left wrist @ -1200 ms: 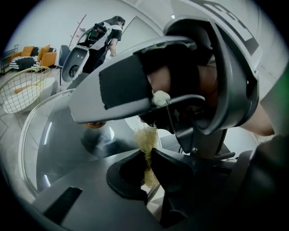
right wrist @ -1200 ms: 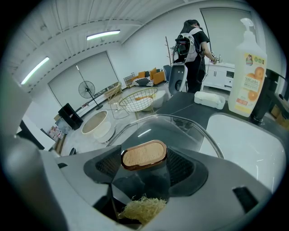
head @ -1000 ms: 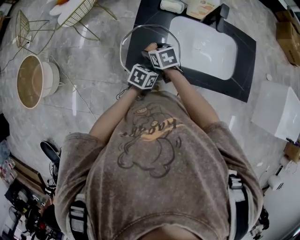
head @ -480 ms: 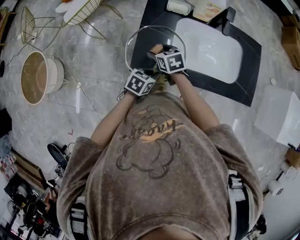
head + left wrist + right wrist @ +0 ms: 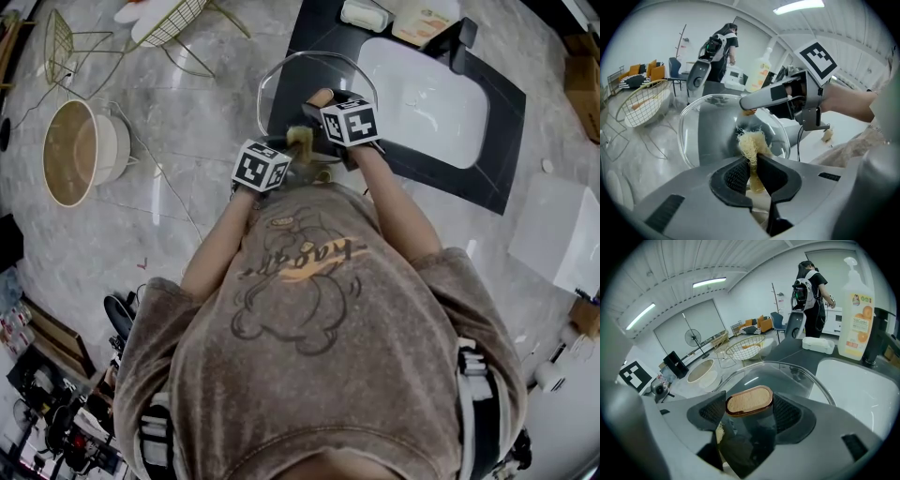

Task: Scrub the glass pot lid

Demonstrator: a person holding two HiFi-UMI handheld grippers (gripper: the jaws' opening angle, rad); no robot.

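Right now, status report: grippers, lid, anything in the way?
Left gripper shut on fibre scrubber. Right gripper shut on lid knob, glass pot lid tilted up. Nothing between scrubber and glass.

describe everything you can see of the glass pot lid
The glass pot lid is a clear, round, shallow dome with a thin bright rim and an oval knob that has a wood-coloured top and a coppery edge. The right gripper is clamped on that knob, holding the lid tilted over the edge of the dark sink surround. A pale fibrous scrubber in the left gripper sits by its near edge; contact can't be told.
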